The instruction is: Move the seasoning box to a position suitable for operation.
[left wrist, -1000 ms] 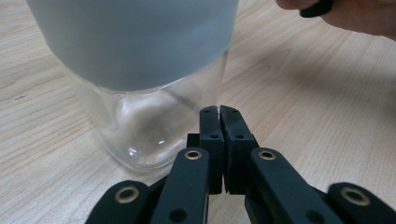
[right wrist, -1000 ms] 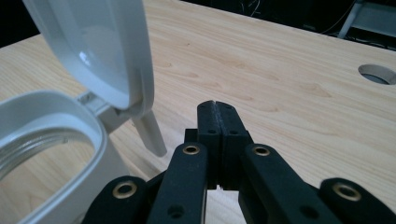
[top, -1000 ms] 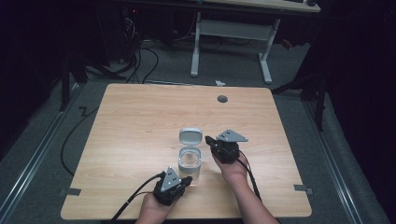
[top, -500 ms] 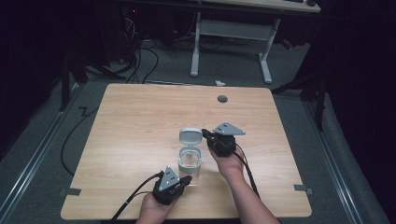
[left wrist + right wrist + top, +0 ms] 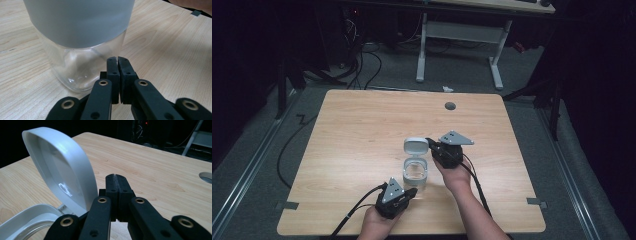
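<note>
A dim lab or recording room, by the look of it. At the centre of the high view sits a plain wooden table (image 5: 362,130) with a round cable hole (image 5: 450,106) near its far edge, standing on grey carpet (image 5: 462,70). Black cables (image 5: 362,60) snake across the floor at upper left, running toward dark equipment with a small red light at the top of the frame. A white-legged desk frame (image 5: 462,35) stands at upper centre. Metal rails (image 5: 242,175) run along the floor at left and right, and everything beyond is black.
</note>
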